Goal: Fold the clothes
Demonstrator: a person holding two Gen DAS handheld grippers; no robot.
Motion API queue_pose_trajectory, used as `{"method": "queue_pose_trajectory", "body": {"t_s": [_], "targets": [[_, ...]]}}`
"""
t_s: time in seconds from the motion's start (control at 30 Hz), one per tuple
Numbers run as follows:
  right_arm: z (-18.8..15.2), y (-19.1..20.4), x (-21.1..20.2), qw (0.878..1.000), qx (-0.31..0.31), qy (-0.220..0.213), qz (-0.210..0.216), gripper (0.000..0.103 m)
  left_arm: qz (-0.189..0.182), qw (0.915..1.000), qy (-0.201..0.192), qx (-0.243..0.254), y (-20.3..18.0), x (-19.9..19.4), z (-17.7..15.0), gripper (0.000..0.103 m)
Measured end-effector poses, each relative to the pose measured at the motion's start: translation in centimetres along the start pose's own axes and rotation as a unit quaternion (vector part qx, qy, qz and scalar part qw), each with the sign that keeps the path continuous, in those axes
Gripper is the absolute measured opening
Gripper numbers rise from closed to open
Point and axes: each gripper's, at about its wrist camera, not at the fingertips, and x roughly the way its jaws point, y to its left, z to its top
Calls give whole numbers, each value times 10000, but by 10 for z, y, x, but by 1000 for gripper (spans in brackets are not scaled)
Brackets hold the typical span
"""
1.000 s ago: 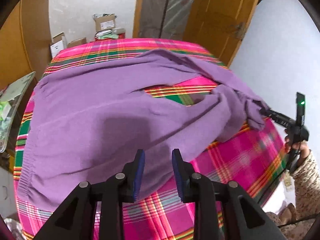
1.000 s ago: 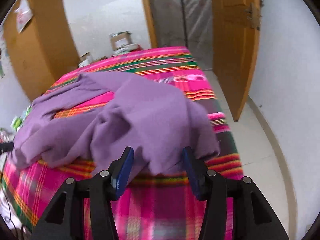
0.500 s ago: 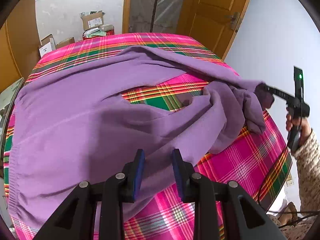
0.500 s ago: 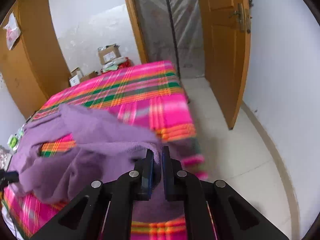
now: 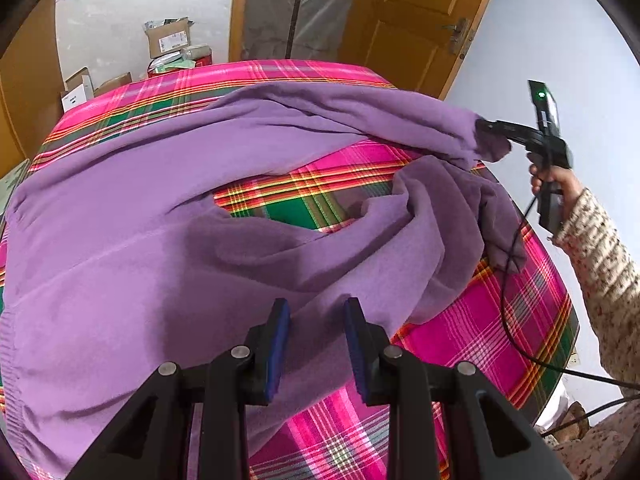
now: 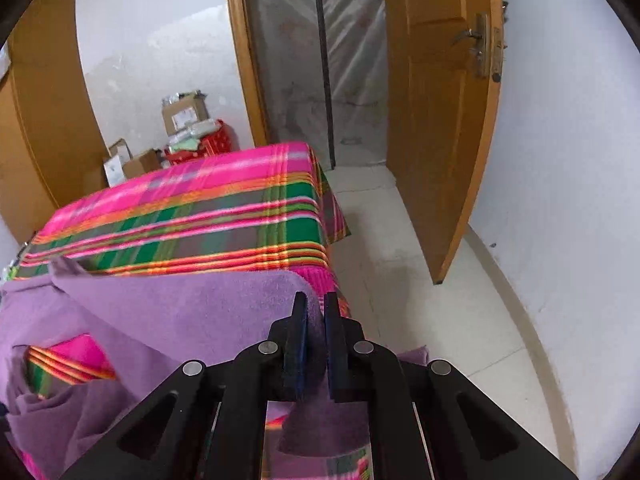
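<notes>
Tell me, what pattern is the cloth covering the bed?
A pink, green and orange plaid bed cover, clearest in the left wrist view.

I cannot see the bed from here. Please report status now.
Right hand-held gripper shut on purple fleece garment, one end lifted. Left hand-held gripper open above it. Nothing in the way.

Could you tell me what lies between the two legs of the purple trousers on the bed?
In the left wrist view, only bare plaid blanket shows between the legs of the purple trousers.

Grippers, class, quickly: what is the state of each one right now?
Left gripper: open, holding nothing, poised over the purple fleece garment.
Right gripper: closed, pinching the garment's edge.
</notes>
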Motion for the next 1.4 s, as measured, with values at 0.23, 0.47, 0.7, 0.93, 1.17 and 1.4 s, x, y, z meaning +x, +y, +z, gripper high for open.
{"method": "queue_pose_trajectory", "body": {"t_s": [0.23,0.47,0.7,0.93,1.17,1.4], "targets": [[-1,-5,24,9996,83,242,-121,9,-44,9999,-86,-51,0,-2,-1,29],[-16,-6,-26,9996,150,24,249,27,-134,9997,-205,43,-3,-14,-8,29],[-52,2,-94,9930,295,-56,1144,42,-135,9994,-244,191,-9,-29,-24,29],[-127,29,-118,9803,447,481,1865,58,236,9987,-238,383,-9,-38,-44,29],[-145,49,-105,9763,738,707,1906,59,481,9976,-130,487,-12,-28,-55,29],[-140,75,-84,9825,531,709,1640,50,940,9934,100,655,-13,-4,-58,29]]}}
